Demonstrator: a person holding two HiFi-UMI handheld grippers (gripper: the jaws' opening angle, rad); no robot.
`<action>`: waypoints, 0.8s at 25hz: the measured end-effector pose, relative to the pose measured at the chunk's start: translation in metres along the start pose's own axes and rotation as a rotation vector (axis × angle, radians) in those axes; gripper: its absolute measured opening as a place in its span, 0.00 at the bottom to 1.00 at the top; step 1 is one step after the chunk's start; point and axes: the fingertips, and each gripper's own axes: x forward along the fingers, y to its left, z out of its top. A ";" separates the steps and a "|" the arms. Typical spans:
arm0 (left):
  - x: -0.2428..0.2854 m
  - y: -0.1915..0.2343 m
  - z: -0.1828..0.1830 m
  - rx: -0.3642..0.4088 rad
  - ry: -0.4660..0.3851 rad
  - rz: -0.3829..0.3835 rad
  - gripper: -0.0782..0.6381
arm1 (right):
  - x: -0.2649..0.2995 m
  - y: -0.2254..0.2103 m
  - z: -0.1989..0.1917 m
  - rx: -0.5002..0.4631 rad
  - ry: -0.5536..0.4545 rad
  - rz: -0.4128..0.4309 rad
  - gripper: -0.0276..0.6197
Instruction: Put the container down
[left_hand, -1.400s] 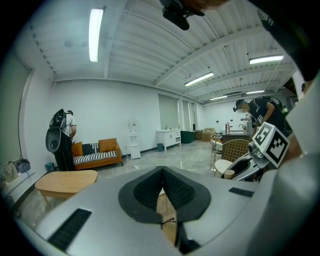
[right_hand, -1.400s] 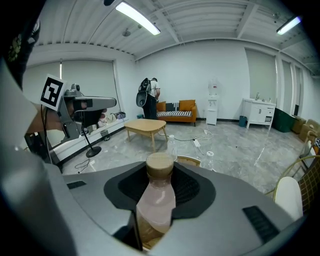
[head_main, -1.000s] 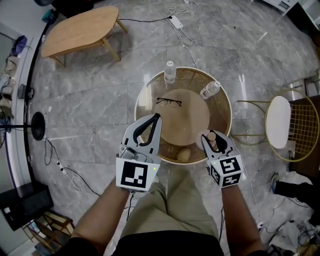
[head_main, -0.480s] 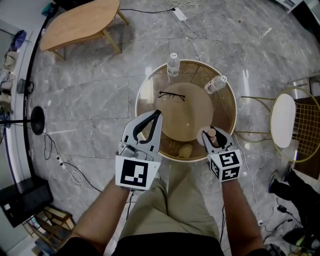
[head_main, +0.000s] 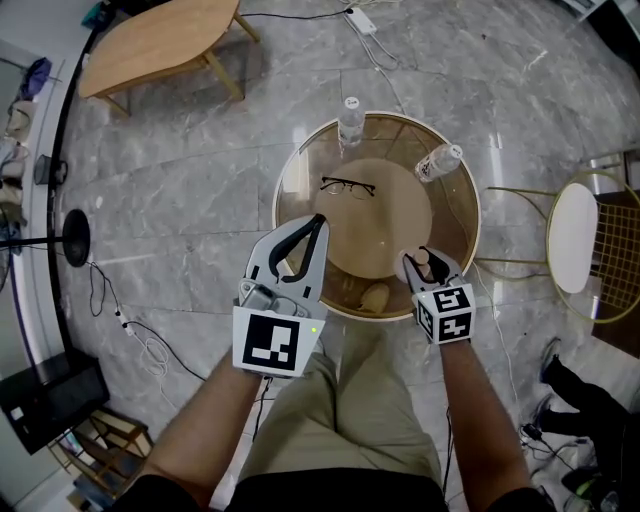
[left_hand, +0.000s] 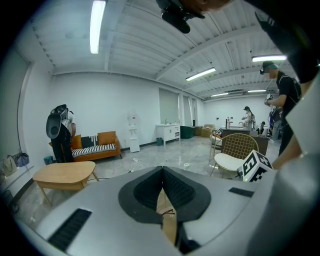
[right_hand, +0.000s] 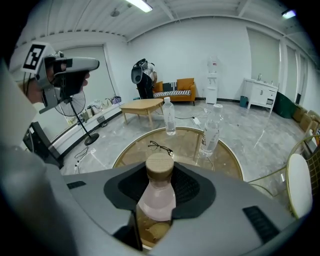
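Note:
My right gripper is shut on a small pale pink container with a wooden lid, held upright over the near right rim of the round glass table. In the right gripper view the container fills the space between the jaws, lid uppermost. My left gripper is shut with nothing in it, raised over the table's near left edge. The left gripper view looks out across the room, its jaws closed together.
On the table lie a pair of glasses and two clear water bottles at the far side. A tan rounded object shows under the glass near me. A gold wire chair stands right; a wooden coffee table far left.
My right gripper with the container has drifted slightly forward and left over the table edge. The left gripper has barely moved.

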 end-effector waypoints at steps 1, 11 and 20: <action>0.000 0.000 0.000 0.002 0.000 0.000 0.13 | 0.005 -0.001 -0.005 0.002 0.011 0.000 0.27; 0.006 -0.004 -0.017 0.001 0.026 0.000 0.13 | 0.036 -0.012 -0.038 0.009 0.080 0.000 0.27; 0.008 -0.015 -0.026 0.017 0.041 -0.010 0.13 | 0.060 -0.026 -0.064 -0.004 0.131 -0.015 0.28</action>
